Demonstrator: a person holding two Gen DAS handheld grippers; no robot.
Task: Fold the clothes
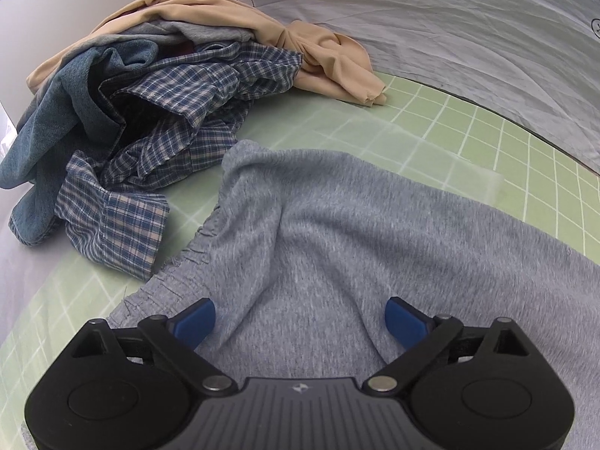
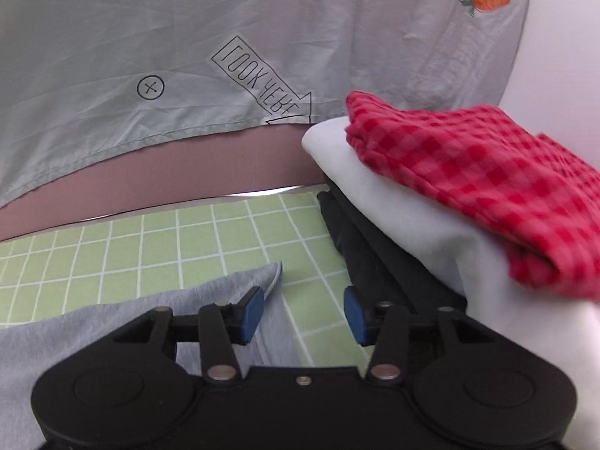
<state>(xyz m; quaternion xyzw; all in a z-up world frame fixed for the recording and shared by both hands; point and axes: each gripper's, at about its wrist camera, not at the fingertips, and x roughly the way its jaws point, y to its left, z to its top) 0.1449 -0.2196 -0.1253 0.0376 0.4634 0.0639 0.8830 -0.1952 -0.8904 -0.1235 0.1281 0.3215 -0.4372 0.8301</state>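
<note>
The grey garment [image 1: 337, 232] lies spread on the green grid mat [image 1: 487, 131], and we hold our left gripper [image 1: 300, 322] wide open over it, gripping nothing. Toward the mat's far left corner sits a pile: checked shirt [image 1: 180, 112], jeans [image 1: 56, 123], beige cloth [image 1: 330, 56]. Our right gripper [image 2: 303, 313] is open and empty over the garment's corner [image 2: 262, 273]; just beside it, at the mat's right edge, a folded stack carries a red checked cloth [image 2: 468, 172] on white [image 2: 412, 225].
</note>
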